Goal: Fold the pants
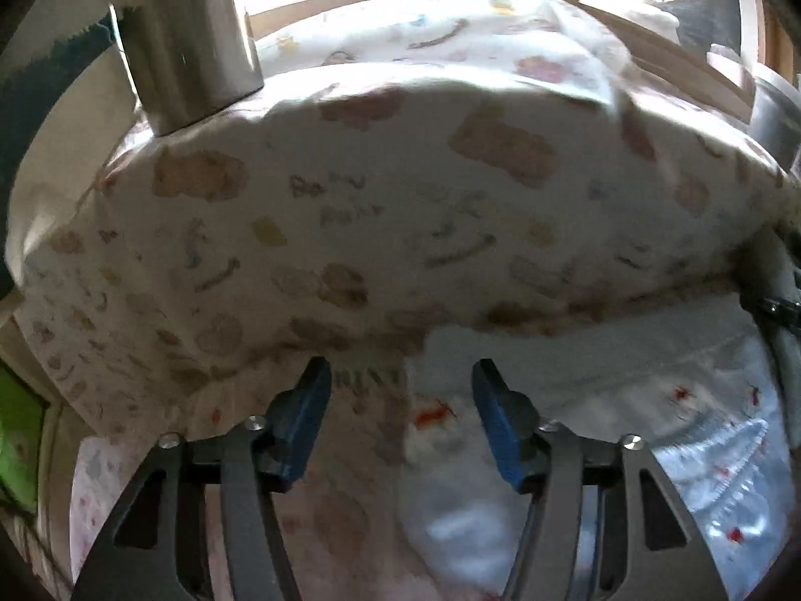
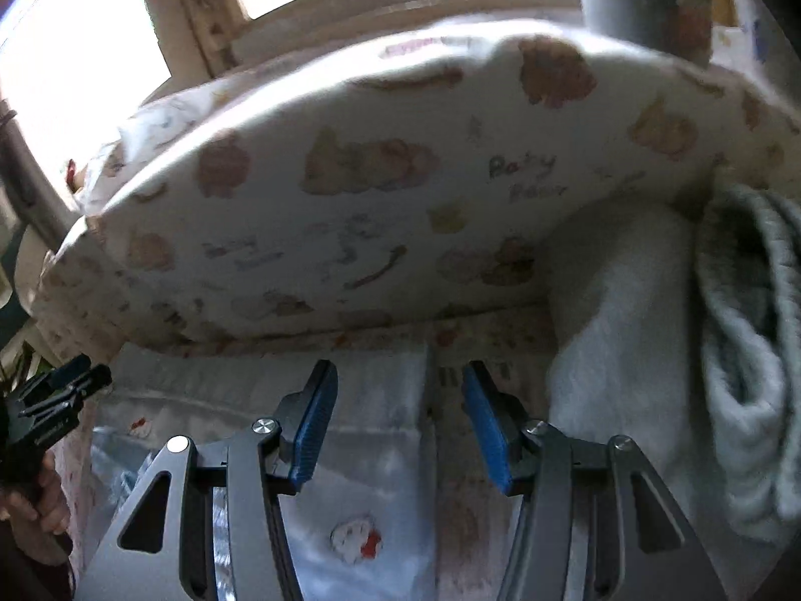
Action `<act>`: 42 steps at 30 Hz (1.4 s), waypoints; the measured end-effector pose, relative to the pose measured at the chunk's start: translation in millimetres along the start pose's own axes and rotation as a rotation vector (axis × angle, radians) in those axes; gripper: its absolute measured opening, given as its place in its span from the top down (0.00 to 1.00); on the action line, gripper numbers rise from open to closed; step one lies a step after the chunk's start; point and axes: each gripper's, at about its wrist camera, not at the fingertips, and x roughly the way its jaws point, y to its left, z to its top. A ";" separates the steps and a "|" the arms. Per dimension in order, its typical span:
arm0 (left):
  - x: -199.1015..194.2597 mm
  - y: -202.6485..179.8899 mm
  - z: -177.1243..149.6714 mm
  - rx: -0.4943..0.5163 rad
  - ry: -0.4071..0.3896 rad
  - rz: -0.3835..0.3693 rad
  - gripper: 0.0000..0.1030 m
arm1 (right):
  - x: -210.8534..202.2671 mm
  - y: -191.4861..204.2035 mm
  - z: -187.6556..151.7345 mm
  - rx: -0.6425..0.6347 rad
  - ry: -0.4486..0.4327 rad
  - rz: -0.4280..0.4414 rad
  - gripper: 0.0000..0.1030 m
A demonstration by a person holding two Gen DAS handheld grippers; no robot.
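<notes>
- The left gripper (image 1: 400, 375) stands open, its blue pads (image 1: 313, 415) apart and nothing between them.
- The right gripper (image 2: 395, 375) is open too, with an empty gap between its blue pads (image 2: 483, 420).
- The pants (image 1: 575, 400), pale white with small red marks, lie flat below both grippers on the bed sheet (image 1: 345, 516), which has a faint pink print.
- In the right wrist view the pants (image 2: 360, 451) show a small round red and white figure (image 2: 356, 537) near the bottom.
- Behind the pants lies a large pillow (image 1: 400, 210) with a bear print and some words.
- A grey towel-like cloth (image 2: 651, 350) lies bunched at the right of the right gripper.
- At the left edge of the right wrist view a hand (image 2: 35, 506) holds the other gripper's black handle.
</notes>
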 end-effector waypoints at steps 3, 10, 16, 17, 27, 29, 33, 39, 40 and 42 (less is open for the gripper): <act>21.0 15.9 3.6 -0.050 0.052 -0.055 0.39 | 15.3 -1.2 4.6 0.012 0.043 0.009 0.48; 55.3 45.6 9.8 -0.148 0.092 -0.194 0.47 | 33.2 -0.2 12.0 0.052 0.061 0.016 0.48; 61.4 53.3 9.6 -0.146 0.078 -0.322 0.56 | 42.8 11.0 8.6 -0.008 0.071 0.049 0.60; 61.6 52.2 8.5 -0.138 0.073 -0.333 0.56 | 45.2 12.6 8.2 -0.013 0.076 0.064 0.64; 36.8 32.0 -0.5 -0.111 0.006 -0.368 0.96 | 36.7 16.6 1.6 -0.006 0.037 0.149 0.94; 17.4 33.3 -2.4 -0.113 -0.036 -0.389 0.96 | 17.8 18.7 -3.4 -0.030 0.005 0.163 0.94; -22.3 35.4 -2.4 -0.091 -0.119 -0.435 0.96 | -20.6 24.0 -10.4 -0.101 -0.084 0.179 0.94; -84.7 49.0 -24.5 -0.066 -0.211 -0.534 0.96 | -93.3 23.6 -40.3 -0.172 -0.218 0.199 0.94; -93.1 51.3 -26.1 -0.060 -0.215 -0.548 0.96 | -105.4 21.5 -48.3 -0.182 -0.236 0.208 0.94; -108.1 47.1 -38.4 -0.040 -0.225 -0.557 0.96 | -127.1 21.8 -59.5 -0.207 -0.270 0.217 0.94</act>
